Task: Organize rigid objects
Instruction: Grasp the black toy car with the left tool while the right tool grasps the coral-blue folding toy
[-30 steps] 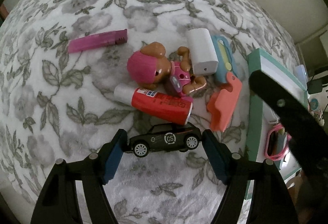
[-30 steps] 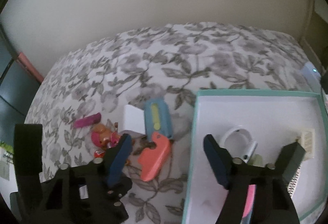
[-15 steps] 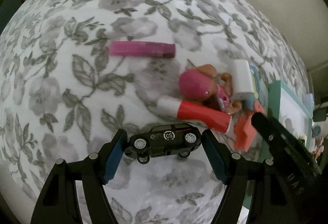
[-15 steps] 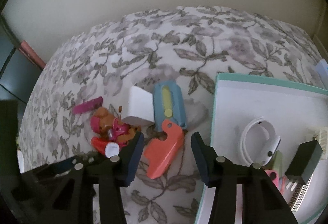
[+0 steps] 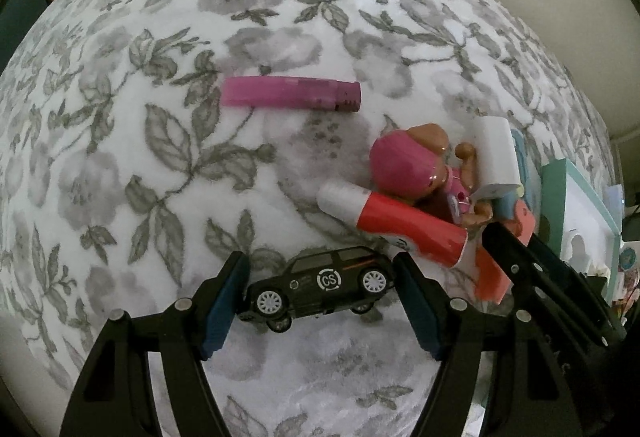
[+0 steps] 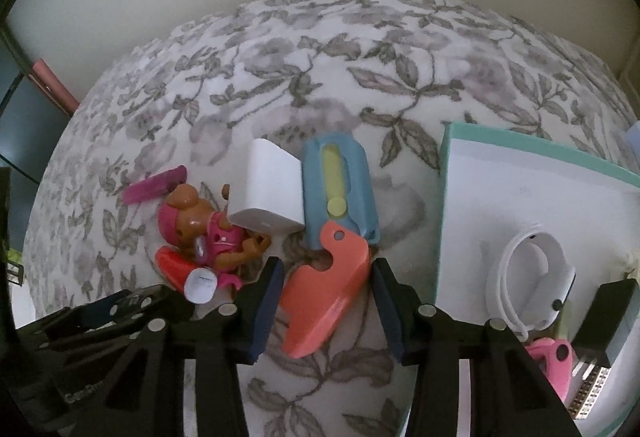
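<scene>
From your left camera, your left gripper (image 5: 322, 295) is squeezing a small black car (image 5: 320, 285) with white wheels, lifted over the flowery cloth (image 5: 160, 157).

From your right camera, your right gripper (image 6: 326, 301) is closing around an orange piece (image 6: 324, 289), not pinching yet. The box (image 6: 452, 197) is holding a white band (image 6: 532, 277) and a black plug (image 6: 604, 317).

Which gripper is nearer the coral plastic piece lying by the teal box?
Right. The right gripper straddles the coral plastic piece, its jaws closing around it. The left gripper sits off to the side, holding the black toy car.
</scene>
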`<state>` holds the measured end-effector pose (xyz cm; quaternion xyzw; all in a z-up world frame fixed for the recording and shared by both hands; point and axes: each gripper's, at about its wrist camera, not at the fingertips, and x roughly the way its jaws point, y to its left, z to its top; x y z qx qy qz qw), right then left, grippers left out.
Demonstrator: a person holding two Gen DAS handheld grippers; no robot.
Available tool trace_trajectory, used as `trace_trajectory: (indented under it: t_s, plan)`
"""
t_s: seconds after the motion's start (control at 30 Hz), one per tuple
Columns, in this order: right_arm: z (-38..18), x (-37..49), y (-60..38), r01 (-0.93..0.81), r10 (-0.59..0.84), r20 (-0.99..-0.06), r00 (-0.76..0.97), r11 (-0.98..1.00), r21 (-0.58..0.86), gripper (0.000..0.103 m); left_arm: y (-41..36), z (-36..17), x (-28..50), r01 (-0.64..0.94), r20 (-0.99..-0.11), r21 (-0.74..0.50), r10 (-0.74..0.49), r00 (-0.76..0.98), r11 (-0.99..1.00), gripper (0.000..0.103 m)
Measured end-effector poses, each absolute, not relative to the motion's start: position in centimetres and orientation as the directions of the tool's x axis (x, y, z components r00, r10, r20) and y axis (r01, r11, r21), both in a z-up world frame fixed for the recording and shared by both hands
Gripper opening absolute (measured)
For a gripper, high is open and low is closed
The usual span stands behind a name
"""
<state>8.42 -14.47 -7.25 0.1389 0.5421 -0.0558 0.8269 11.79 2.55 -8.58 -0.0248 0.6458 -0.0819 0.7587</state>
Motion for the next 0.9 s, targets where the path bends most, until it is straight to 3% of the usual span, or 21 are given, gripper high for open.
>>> trace_trajectory:
  t_s: [0.43, 0.9]
  plan:
    - [-7.5, 8.7, -14.2, 0.237, 0.050, -0.914, 0.404, 0.959, 0.157, 0.050, 1.9, -9.2, 11.8, 0.084, -0.976, -0.139, -0.151, 0.158, 0.987, 0.075]
    - [-7.9, 9.3, -12.4, 0.188, -0.028, -0.919, 0.393, 0.981, 0.051, 0.049, 2.0, -9.4, 11.8, 0.083, -0.978, -0.112, -0.124, 0.165, 0.990, 0.075]
